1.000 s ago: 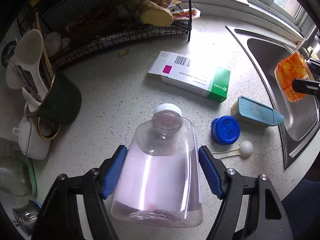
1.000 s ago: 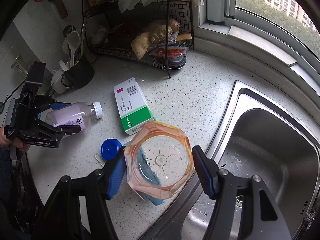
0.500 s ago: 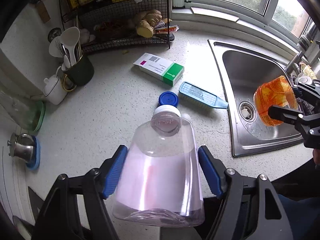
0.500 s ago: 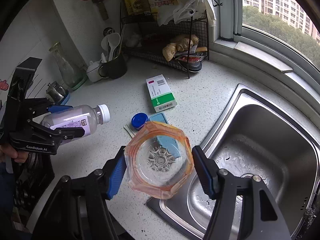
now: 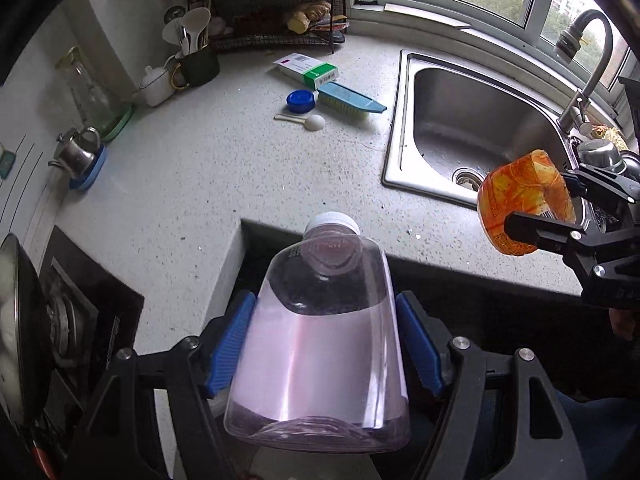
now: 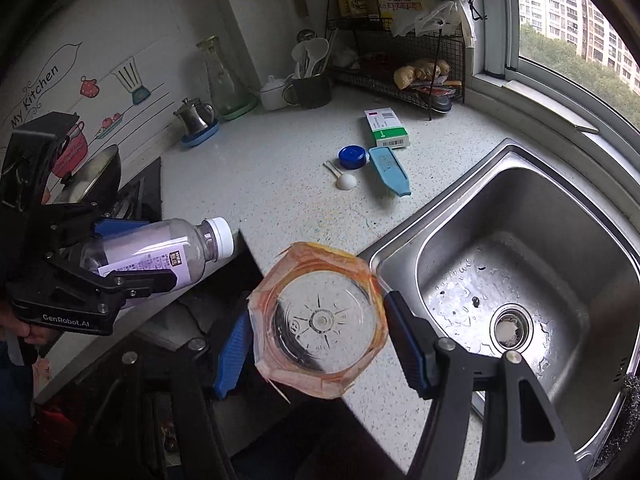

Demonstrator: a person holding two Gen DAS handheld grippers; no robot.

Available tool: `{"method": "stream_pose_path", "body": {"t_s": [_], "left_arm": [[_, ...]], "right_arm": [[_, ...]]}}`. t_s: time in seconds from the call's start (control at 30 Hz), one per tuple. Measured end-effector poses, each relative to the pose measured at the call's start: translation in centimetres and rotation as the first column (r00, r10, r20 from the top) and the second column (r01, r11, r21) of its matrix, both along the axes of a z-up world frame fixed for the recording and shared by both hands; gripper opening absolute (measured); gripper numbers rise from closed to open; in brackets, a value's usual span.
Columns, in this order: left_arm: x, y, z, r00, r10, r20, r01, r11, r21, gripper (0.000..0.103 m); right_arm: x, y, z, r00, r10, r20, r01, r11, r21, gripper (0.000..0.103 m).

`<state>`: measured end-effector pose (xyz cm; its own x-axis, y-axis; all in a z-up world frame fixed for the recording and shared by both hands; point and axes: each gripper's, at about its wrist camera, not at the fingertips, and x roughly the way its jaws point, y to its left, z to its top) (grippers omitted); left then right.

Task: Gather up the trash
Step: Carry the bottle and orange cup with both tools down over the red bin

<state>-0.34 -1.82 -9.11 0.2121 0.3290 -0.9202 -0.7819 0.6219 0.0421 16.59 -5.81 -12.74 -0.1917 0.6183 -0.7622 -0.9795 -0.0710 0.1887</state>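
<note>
Speckled counter [image 5: 208,184] edge lies below both tools, left [image 5: 326,344] pinching bottle [image 5: 320,352], right [image 6: 318,330] pinching cup [image 6: 318,320].

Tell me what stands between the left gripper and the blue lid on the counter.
The left gripper is already shut on the clear bottle, which fills its jaws. Beyond that, only bare counter lies before the blue lid.

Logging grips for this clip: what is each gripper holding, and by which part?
Left gripper clamps the clear bottle across its body sides. Right gripper clamps the orange container across its side walls.
</note>
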Motion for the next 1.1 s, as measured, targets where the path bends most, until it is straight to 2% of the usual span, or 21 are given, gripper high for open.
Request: {"method": "stream_pose_path", "body": {"t_s": [0.27, 0.43, 0.5, 0.8, 1.1], "left_arm": [[-1.9, -6.9, -1.8, 0.997, 0.075, 0.0, -0.075, 0.996, -0.046, 0.07], [-1.7, -9.2, -4.7, 0.997, 0.073, 0.01, -0.071, 0.99, -0.119, 0.07], [-1.4, -10.0, -6.5, 0.997, 0.071, 0.013, -0.068, 0.986, -0.153, 0.07], [-0.1, -12.4, -16.1, 0.998, 0.061, -0.001, -0.059, 0.955, -0.289, 0.069], [2.2, -14.3, -28.6, 1.0, 0.029, -0.005, -0.028, 0.903, -0.428, 0.069]], "right_arm": [[-1.8, -4.6, -2.1, 0.998, 0.062, -0.008, -0.062, 0.997, -0.037, 0.062], [-2.6, -6.9, -4.3, 0.997, 0.081, 0.01, -0.08, 0.994, -0.081, 0.062], [-2.7, -7.7, -5.8, 0.997, 0.076, 0.027, -0.073, 0.992, -0.1, 0.062], [-2.0, -9.5, -14.5, 0.999, 0.048, -0.01, -0.049, 0.967, -0.249, 0.062], [-0.7, -11.4, -25.7, 1.0, -0.006, 0.009, 0.009, 0.93, -0.367, 0.062]]}}
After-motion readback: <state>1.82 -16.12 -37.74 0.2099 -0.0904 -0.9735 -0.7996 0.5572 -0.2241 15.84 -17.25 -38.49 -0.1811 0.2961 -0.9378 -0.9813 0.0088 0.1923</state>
